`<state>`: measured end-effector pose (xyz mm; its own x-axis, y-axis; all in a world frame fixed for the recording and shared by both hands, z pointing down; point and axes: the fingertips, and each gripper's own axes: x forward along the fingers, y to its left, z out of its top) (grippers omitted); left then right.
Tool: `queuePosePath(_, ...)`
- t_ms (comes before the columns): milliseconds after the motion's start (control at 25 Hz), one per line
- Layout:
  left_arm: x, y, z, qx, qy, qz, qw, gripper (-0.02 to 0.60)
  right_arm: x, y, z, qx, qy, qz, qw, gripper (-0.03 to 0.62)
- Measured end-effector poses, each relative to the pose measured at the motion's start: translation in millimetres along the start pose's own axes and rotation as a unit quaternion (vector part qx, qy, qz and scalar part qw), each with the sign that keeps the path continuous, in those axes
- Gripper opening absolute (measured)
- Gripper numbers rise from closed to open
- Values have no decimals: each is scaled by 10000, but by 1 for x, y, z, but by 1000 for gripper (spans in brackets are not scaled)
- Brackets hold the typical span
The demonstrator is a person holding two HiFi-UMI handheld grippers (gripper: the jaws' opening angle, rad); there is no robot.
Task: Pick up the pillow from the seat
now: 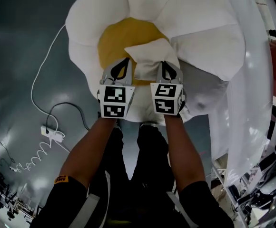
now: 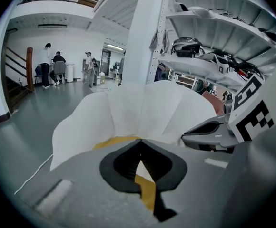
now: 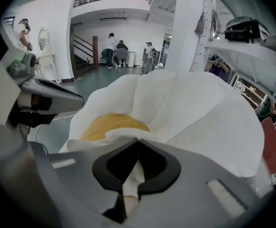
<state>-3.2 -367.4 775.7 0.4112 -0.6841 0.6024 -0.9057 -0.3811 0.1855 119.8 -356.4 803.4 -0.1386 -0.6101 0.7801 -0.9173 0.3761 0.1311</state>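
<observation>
The pillow [image 1: 185, 27] is shaped like a flower, with big white petals around a yellow centre [image 1: 119, 39]. Both grippers hold its near edge side by side, above the grey floor. My left gripper [image 1: 124, 64] is shut on a fold where white petal meets yellow fabric; that fabric shows between its pads in the left gripper view [image 2: 140, 145]. My right gripper [image 1: 165, 68] is shut on a white petal fold, seen pinched in the right gripper view [image 3: 138, 144]. The petals [image 3: 190, 113] spread out beyond the jaws.
A white power strip [image 1: 52, 133] with a coiled cable lies on the grey floor at the left. A white draped cover [image 1: 252, 108] and metal shelving [image 1: 266, 179] stand at the right. A white column [image 2: 147, 37] and loaded shelves [image 2: 214, 56] are ahead. People [image 2: 52, 65] stand far off.
</observation>
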Motion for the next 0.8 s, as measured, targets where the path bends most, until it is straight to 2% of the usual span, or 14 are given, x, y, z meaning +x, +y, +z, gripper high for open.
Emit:
queuePosePath(320,-75,-21,58,5,-17,-62,10000,5,-93,7,43,174,-58,-4,9998,9)
queuePosePath(800,-200,-59,118,29,1,-179,9998,5,-239,20,108,535,-429,-78,9976,9)
